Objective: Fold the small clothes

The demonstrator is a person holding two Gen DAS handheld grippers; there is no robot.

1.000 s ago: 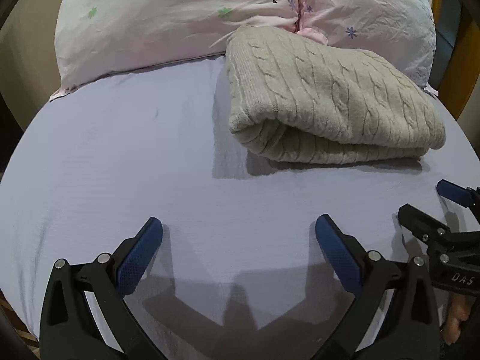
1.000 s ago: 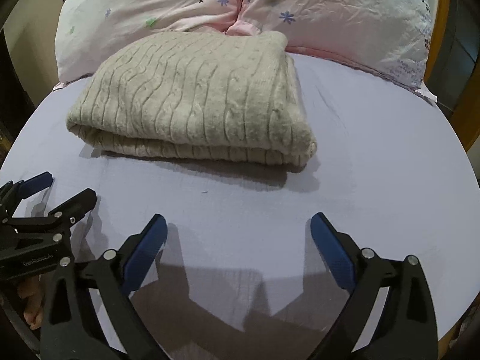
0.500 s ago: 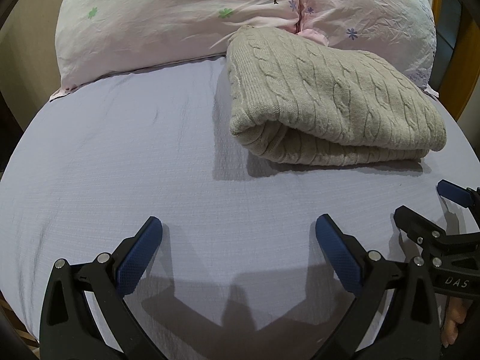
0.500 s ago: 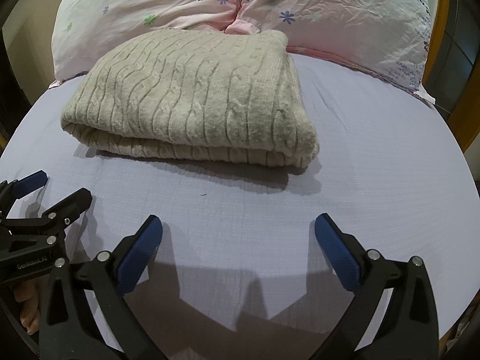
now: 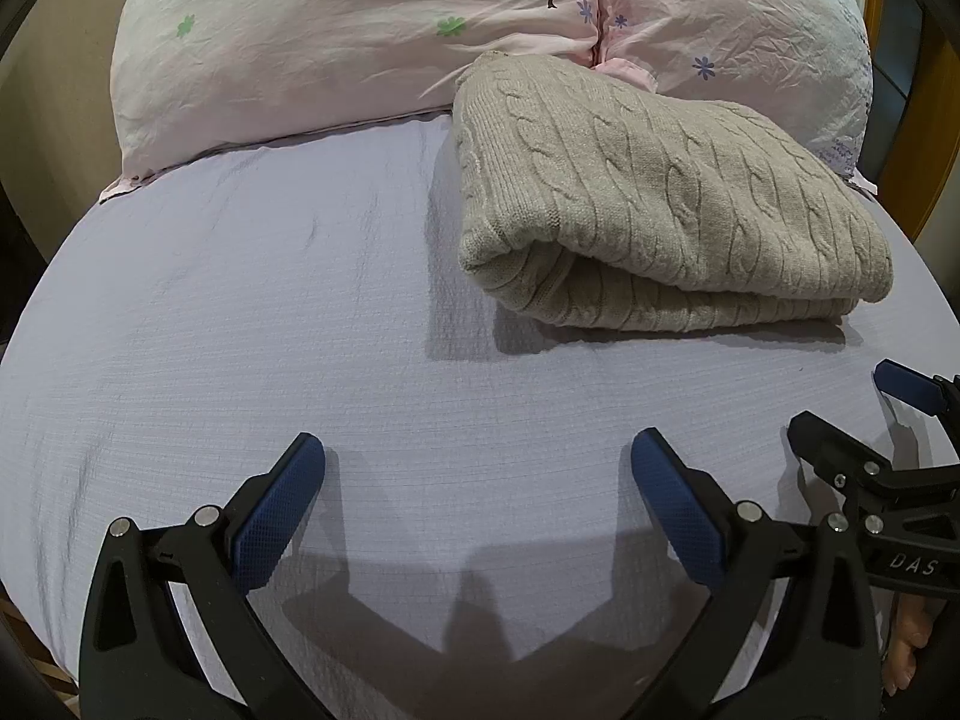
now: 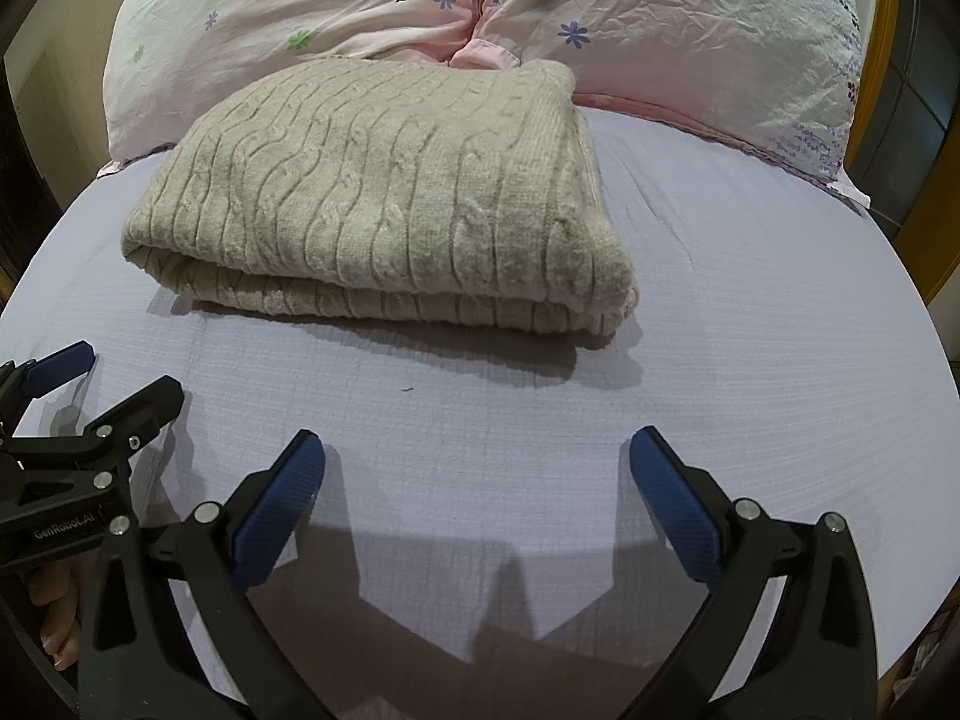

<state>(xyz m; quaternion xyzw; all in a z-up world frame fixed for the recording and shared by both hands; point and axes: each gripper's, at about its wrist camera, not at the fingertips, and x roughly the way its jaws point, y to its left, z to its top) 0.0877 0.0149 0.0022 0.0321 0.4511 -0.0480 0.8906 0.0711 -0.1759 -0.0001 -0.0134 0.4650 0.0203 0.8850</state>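
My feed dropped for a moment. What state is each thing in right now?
Sweater: folded, lying flat on the bed sheet, far edge against the pillows.
Left tongs: open, empty, short of the sweater.
Right tongs: open, empty, short of the sweater.

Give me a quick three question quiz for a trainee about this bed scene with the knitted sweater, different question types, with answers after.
1. True or false: the beige cable-knit sweater lies folded on the lavender sheet.
2. Multiple choice: the left gripper is A) shut on the sweater, B) open above the sheet, C) out of view.
3. Fill in: the sweater's far edge touches the pink floral ____.

Key: 1 true; 2 B; 3 pillows. The right gripper is open too.
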